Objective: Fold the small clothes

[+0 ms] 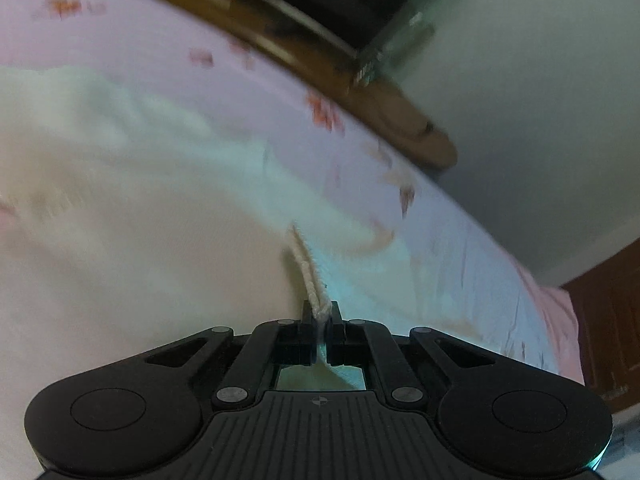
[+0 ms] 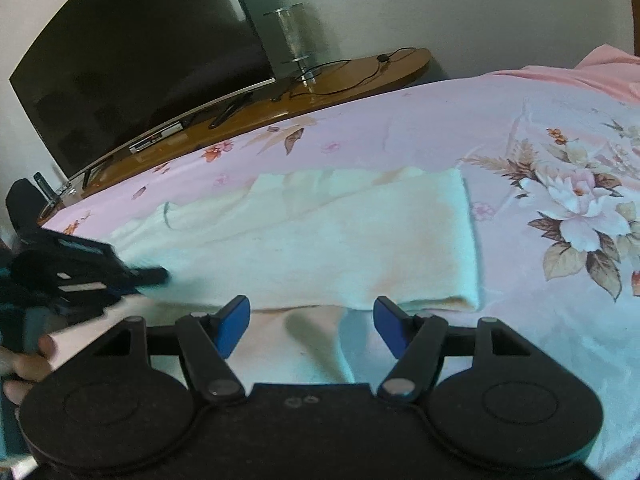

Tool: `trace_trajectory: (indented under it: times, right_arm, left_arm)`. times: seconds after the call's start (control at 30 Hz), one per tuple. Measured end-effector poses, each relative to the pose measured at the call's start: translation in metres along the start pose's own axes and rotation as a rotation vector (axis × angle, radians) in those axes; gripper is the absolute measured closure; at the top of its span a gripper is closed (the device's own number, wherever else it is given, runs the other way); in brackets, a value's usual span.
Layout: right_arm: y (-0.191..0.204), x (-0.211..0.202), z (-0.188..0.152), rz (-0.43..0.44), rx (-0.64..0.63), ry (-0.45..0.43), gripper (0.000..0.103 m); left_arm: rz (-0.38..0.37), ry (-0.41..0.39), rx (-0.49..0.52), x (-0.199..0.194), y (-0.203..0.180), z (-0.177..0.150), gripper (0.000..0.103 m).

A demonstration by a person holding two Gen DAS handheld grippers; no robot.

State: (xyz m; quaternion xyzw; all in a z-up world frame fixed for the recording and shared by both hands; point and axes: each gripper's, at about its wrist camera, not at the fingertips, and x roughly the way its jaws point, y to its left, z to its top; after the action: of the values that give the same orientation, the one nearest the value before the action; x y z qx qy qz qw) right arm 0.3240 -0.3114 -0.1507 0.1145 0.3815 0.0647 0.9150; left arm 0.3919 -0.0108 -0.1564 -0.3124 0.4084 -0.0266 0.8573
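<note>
In the left wrist view, the left tongs [image 1: 321, 322] were clamped on a thick hemmed edge of the pale cream, fuzzy small garment [image 1: 120, 200], which lay on the pink floral bedsheet [image 1: 460, 248]; heavy blur hid the cloth's outline and how many layers were pinched. In the right wrist view, the right tongs [image 2: 310, 326] stood wide and empty just before the garment's near edge [image 2: 320, 240], which lay partly folded on the bed. The left tongs [image 2: 152, 274] were dark and smeared at its left end. Judged from this, a neat fold needed the edge carried level and straight across, with the right tongs taking the matching edge.
</note>
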Motion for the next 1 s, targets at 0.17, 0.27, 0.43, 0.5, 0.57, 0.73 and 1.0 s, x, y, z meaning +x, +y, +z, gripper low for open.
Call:
trace_trajectory:
  times: [0.17, 0.27, 0.43, 0.5, 0.57, 0.73, 1.0]
  right_arm:
    - [0.0, 0.007, -0.001, -0.056, -0.015, 0.007, 0.035]
    - [0.002, 0.014, -0.002, -0.087, -0.037, 0.017, 0.035]
    - [0.007, 0.029, -0.001, -0.1, -0.067, 0.04, 0.038]
    - [0.01, 0.034, 0.001, -0.099, -0.071, 0.044, 0.041]
    - [0.012, 0.038, 0.003, -0.115, -0.074, 0.042, 0.047]
    - [0.008, 0.041, 0.002, -0.115, -0.071, 0.062, 0.048]
    - [0.01, 0.045, 0.005, -0.101, -0.094, 0.068, 0.071]
  left_arm:
    - [0.032, -0.104, 0.025, -0.027, 0.014, 0.031, 0.099]
    - [0.059, -0.133, 0.005, -0.035, 0.03, 0.045, 0.099]
    - [0.065, -0.184, -0.047, -0.047, 0.05, 0.056, 0.099]
    - [0.064, -0.208, -0.051, -0.051, 0.052, 0.059, 0.099]
    - [0.072, -0.227, -0.058, -0.054, 0.056, 0.062, 0.099]
    - [0.109, -0.249, -0.137, -0.058, 0.084, 0.068, 0.099]
    - [0.188, -0.2, -0.142, -0.041, 0.109, 0.056, 0.099]
